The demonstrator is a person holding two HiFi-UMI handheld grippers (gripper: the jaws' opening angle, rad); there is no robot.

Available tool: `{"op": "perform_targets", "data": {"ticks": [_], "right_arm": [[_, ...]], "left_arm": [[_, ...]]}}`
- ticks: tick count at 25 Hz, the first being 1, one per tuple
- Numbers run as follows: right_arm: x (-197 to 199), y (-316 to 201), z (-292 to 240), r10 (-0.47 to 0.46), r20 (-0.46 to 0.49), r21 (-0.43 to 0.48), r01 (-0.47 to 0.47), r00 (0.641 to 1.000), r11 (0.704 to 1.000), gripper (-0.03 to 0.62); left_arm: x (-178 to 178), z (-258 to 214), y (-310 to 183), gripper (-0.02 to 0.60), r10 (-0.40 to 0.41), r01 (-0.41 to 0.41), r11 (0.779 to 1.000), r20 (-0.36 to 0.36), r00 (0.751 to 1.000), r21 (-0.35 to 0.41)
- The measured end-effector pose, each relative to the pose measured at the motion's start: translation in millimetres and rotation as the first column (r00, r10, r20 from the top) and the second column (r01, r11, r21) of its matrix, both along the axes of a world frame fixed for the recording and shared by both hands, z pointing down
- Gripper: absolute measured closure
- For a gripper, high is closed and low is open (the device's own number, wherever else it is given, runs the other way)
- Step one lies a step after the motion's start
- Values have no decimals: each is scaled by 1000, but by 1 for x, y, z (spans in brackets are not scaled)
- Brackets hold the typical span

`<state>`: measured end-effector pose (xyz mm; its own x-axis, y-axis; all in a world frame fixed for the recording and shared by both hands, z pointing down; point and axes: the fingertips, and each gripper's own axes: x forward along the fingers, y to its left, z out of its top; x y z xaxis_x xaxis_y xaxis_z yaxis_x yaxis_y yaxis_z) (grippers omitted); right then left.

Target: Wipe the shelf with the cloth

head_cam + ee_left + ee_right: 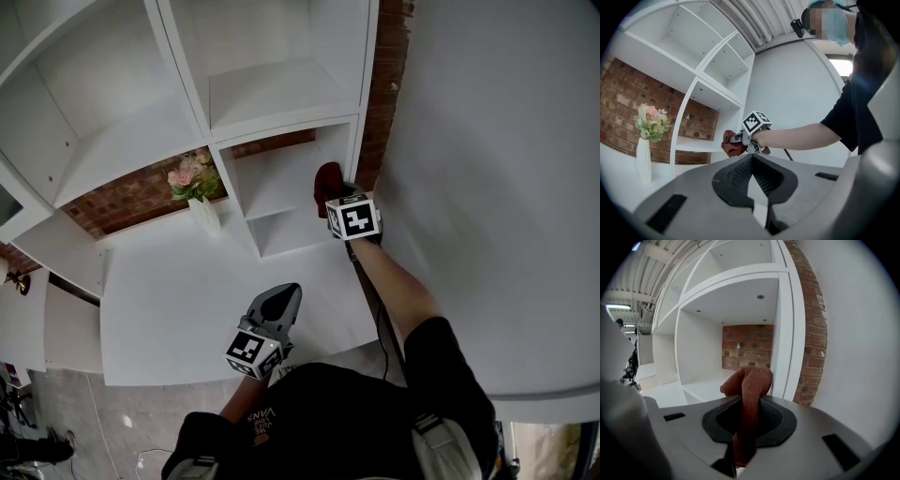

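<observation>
Right hand-held gripper [747, 405] pinching rust-red cloth [751, 383] at mouth of lower shelf [281, 202] compartment, near right upright; contact with board not discernible. Left hand-held gripper [751, 174] pressed together, empty, over counter [178, 300]. Judgement: wiping barely begun, boards remaining.

Right hand-held gripper [749, 401] clamping cloth [751, 380], left [751, 160] closed

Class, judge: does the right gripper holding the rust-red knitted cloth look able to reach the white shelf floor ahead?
Probably yes: the right gripper holds the rust-red knitted cloth at the open compartment's mouth, with the white shelf floor bare ahead.
</observation>
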<state>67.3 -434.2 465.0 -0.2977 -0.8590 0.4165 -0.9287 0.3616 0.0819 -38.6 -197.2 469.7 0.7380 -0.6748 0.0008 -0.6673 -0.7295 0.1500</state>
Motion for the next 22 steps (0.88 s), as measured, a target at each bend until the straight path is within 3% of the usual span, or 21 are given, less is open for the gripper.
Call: {"op": "perform_targets", "data": {"ticks": [11,22], "right_arm": [[-19,61,-26,-138,76,132,127,988,983,537],[-15,141,-10,-214,173,145,190,961,971,537]], "left_arm": [[-15,-14,-2,575,-90,89,995,17,996,35],[-10,-18,15,575,-154,154,987,14,988,47]]}}
